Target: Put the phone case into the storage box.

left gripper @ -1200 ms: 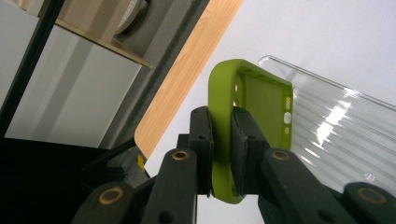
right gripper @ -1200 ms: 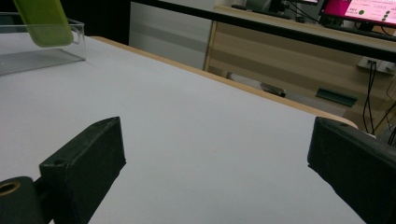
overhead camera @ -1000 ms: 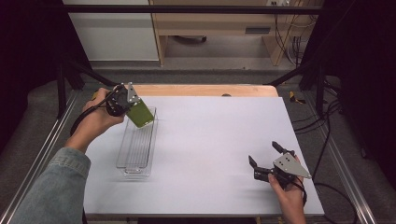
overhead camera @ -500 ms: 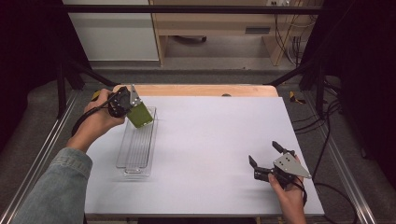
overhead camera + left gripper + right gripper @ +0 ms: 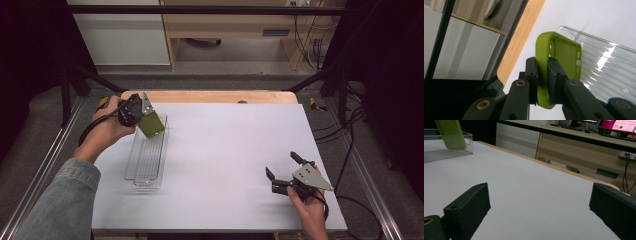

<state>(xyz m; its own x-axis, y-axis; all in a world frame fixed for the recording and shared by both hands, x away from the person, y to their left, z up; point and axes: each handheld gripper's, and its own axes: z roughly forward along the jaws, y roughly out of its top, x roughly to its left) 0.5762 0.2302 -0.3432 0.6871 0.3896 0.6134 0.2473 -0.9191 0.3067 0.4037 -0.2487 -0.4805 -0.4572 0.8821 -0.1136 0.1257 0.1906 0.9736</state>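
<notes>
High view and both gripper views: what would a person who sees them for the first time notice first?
The bright green phone case stands out most: the left gripper clamps its edge between both fingers and holds it above the far end of the clear plastic tray at the table's left. At the near right, the right gripper rests open on the bare white table, holding nothing.
</notes>
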